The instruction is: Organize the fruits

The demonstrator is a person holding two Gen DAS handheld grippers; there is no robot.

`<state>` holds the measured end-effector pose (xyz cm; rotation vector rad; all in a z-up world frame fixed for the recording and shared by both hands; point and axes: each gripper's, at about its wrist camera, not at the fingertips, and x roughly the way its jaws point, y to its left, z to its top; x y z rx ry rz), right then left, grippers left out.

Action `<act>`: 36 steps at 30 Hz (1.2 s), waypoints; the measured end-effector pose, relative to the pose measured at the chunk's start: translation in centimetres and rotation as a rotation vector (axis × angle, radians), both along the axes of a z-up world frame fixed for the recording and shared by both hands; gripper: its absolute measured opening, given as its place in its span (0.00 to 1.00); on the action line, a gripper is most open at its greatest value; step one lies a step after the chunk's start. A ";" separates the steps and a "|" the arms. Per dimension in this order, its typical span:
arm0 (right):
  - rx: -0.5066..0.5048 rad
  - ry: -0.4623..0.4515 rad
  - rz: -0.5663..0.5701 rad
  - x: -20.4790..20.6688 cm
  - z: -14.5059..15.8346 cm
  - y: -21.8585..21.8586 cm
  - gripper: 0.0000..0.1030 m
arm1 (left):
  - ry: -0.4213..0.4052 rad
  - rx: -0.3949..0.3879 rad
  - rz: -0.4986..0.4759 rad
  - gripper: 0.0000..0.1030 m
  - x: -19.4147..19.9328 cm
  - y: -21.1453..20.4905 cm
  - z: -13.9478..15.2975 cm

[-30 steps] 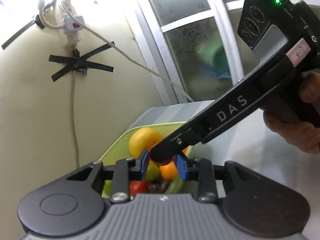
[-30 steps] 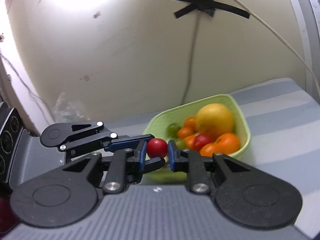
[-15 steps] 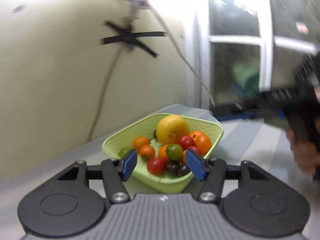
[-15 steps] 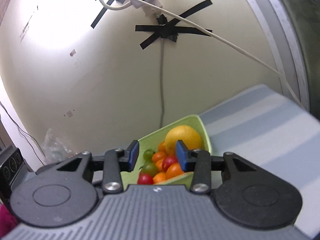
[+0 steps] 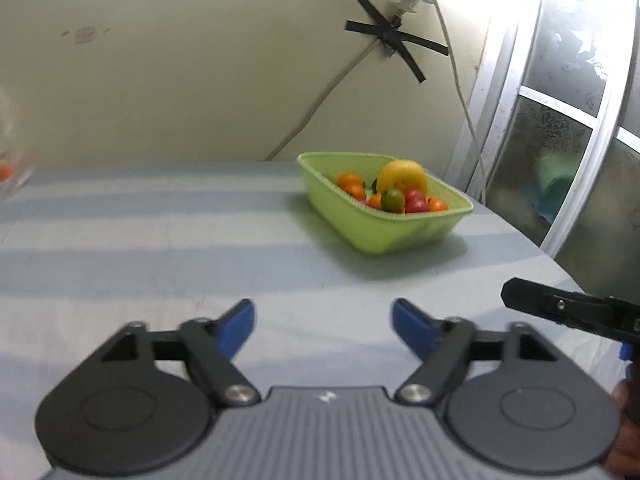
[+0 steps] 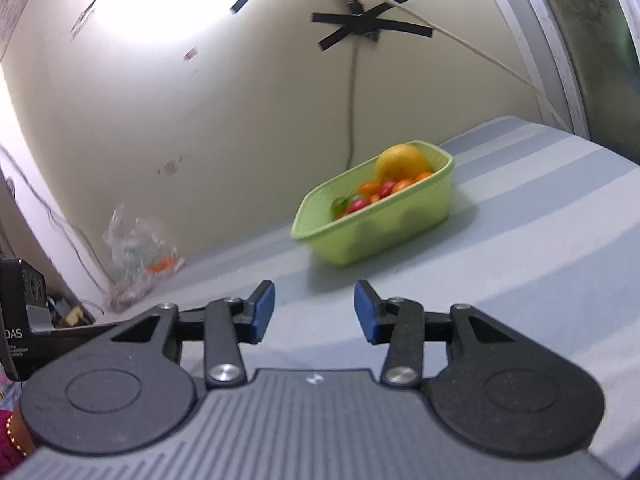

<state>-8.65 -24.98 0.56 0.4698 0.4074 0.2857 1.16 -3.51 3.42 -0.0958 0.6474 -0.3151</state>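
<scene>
Now both our tools, left tool (image 5: pixel 322 326) and right tool (image 6: pixel 314 312), are opening with nothing between the jaws, well apart from the green basket (image 5: pixel 384 236) of fruits (image 5: pixel 394 194) on the table (image 5: pixel 160 248). We seem between picks; next we need another loose fruit, perhaps from the clear bag (image 6: pixel 138 248).

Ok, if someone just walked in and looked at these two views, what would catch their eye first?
Probably the green basket of fruit near the wall on the striped tablecloth, with a big yellow citrus topping small red and orange fruits. Next, both tools in the foreground: the left tool and the right tool are opening, with nothing between the blue pads. Black tape crossed on the wall also stands out.
</scene>
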 end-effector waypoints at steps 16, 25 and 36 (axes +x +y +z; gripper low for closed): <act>-0.061 0.027 0.000 -4.9 0.5 4.6 0.49 | -0.001 0.015 0.095 1.00 -6.4 0.8 -0.7; -0.049 0.023 -0.011 -6.4 0.3 4.7 0.51 | -0.016 0.033 0.120 1.00 -7.9 1.1 -0.6; -0.057 0.014 -0.030 -8.0 0.1 4.7 0.53 | -0.026 0.082 0.164 1.00 -8.9 0.5 -0.6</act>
